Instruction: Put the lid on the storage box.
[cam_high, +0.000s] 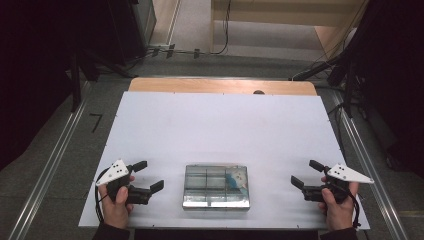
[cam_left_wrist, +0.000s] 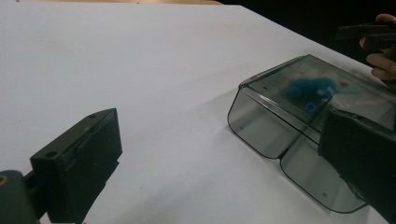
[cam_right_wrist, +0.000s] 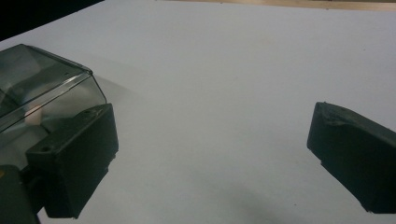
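Note:
A clear plastic compartment box (cam_high: 216, 186) with its lid shut lies near the table's front edge, midway between my hands. Something blue (cam_high: 234, 179) sits in a right-hand compartment, seen as a blue fluffy mass (cam_left_wrist: 308, 87) through the lid in the left gripper view. My left gripper (cam_high: 150, 175) is held left of the box, apart from it, jaws wide and empty (cam_left_wrist: 219, 140). On the box's right, also clear of it, my right gripper (cam_high: 306, 173) stands open with nothing between its jaws (cam_right_wrist: 212, 130). The box's corner (cam_right_wrist: 42, 88) shows at the left of the right gripper view.
A white sheet (cam_high: 220, 125) covers the table, with a wooden strip (cam_high: 222, 86) at its far edge. Grey floor with rails runs along both sides. Cables (cam_high: 200, 50) and dark stands lie beyond the table. The right hand (cam_left_wrist: 380, 60) shows far off in the left gripper view.

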